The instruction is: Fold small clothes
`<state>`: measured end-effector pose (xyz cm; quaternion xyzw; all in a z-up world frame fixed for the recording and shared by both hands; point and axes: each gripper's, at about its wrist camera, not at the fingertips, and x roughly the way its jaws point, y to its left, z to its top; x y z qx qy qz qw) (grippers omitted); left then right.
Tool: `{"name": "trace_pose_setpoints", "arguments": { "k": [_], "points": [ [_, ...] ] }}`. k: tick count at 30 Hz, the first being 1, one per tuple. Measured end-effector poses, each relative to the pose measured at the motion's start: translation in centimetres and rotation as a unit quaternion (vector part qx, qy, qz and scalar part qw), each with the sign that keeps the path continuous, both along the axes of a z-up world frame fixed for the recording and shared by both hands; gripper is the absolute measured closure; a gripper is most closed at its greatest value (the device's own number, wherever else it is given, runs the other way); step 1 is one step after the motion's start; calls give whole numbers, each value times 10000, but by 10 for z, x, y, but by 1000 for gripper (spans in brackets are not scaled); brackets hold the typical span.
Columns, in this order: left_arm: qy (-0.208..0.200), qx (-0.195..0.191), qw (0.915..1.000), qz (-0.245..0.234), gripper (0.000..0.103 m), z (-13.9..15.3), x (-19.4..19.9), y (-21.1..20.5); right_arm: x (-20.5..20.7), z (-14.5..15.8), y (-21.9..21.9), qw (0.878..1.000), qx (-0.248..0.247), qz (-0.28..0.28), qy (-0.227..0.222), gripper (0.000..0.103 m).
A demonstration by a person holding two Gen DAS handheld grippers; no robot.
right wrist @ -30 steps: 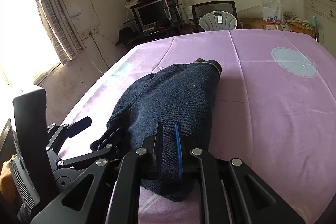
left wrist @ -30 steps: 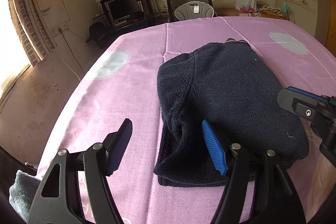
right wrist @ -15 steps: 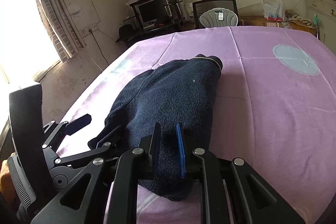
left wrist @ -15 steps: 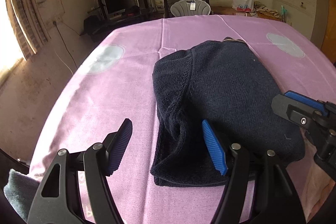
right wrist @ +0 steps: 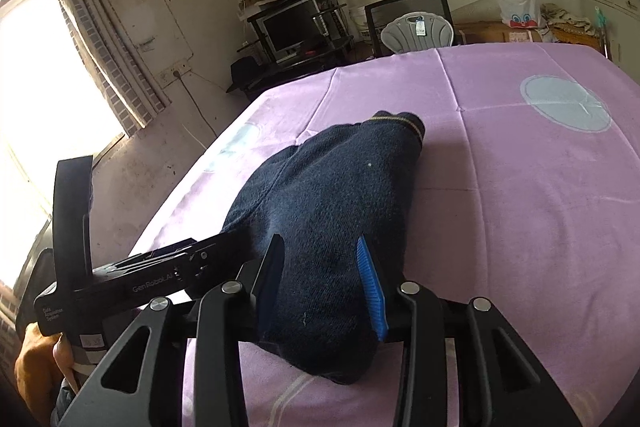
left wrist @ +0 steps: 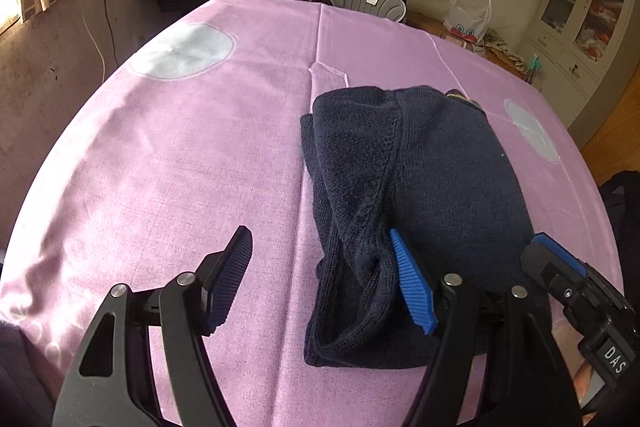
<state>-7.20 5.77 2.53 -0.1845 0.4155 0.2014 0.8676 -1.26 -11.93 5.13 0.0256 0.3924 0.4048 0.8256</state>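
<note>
A folded navy sweater (left wrist: pixel 420 195) lies on the purple tabletop (left wrist: pixel 180 155). The left gripper (left wrist: pixel 324 283) and the right gripper (right wrist: pixel 320 287) both have jaws apart, straddling its near edge.

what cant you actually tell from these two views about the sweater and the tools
- Left wrist view: the navy sweater's near right corner, hidden behind the left tool.
- Right wrist view: whether the open right tool touches the sweater's near end.
- Both views: the sweater's underside and inner folds, against the pink tablecloth.
</note>
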Motion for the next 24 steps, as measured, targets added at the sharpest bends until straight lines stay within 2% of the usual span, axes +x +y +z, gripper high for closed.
{"name": "trace_pose_setpoints", "arguments": {
  "k": [3,5,7,9,12,15,18,21,24],
  "points": [
    [48,-127,9999,-19,33,-6,4,3,-3,-3,6,9993,-279,54,-240,73],
    [-14,-158,9999,30,34,-4,1,6,-3,-4,6,9992,-311,67,-221,73],
    [-279,-220,9993,118,35,8,-9,9,-1,-5,5,9994,-272,94,-186,73],
    [-535,-122,9983,180,35,23,-17,9,2,-4,1,9998,-166,40,-52,76],
    [-666,-112,9975,189,36,30,-19,10,5,2,-5,9998,145,-32,128,77],
    [-468,-95,9986,210,36,21,-11,11,3,6,-6,9997,244,-28,28,85],
    [-148,-145,9997,160,33,1,-1,12,4,-4,2,9998,98,72,148,87],
    [-138,-160,9997,132,33,0,-3,12,6,-9,3,9999,29,128,71,89],
    [-249,-236,9992,204,35,5,-8,13,12,-10,-1,9993,166,112,311,92]
  ]
}}
